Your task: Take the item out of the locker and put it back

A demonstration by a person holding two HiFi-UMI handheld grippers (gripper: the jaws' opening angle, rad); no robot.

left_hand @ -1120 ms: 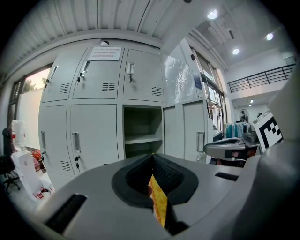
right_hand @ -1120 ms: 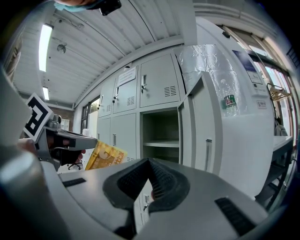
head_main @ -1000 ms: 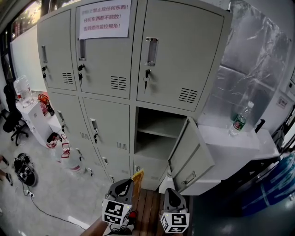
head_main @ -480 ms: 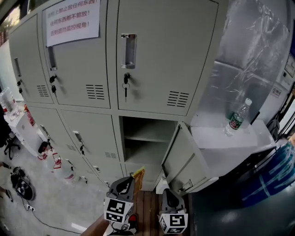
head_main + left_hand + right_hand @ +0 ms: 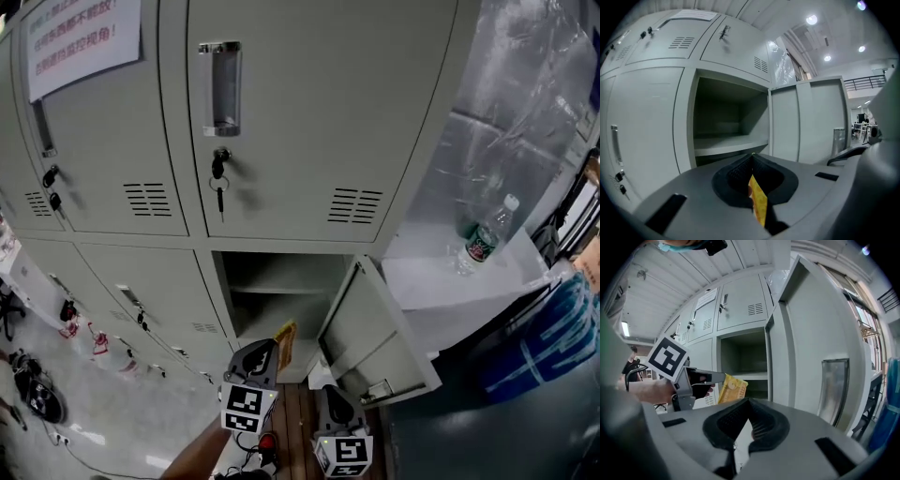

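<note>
You had two tongs in play and one yellow packet (image 5: 284,336). Your left tongs (image 5: 272,345) were pressed together on that packet, pinching its edge so it stood up between the pads, as the left gripper view showed it (image 5: 758,204). Your right tongs (image 5: 749,399) were closed on nothing and sat low beside the left ones. One locker compartment (image 5: 246,298) stood open, its door (image 5: 370,328) swung out to the right. Inside you could see a single shelf (image 5: 286,290). The packet was outside it, held just in front of the opening. One water bottle (image 5: 483,239) stood upright on the white table (image 5: 441,286) to the right of the lockers. Compared with a second before, you had come closer to the lockers: the open compartment sat nearer the tongs, the paper notice (image 5: 75,33) had slid up into the top left corner, and the packet had stayed in the same grip.
</note>
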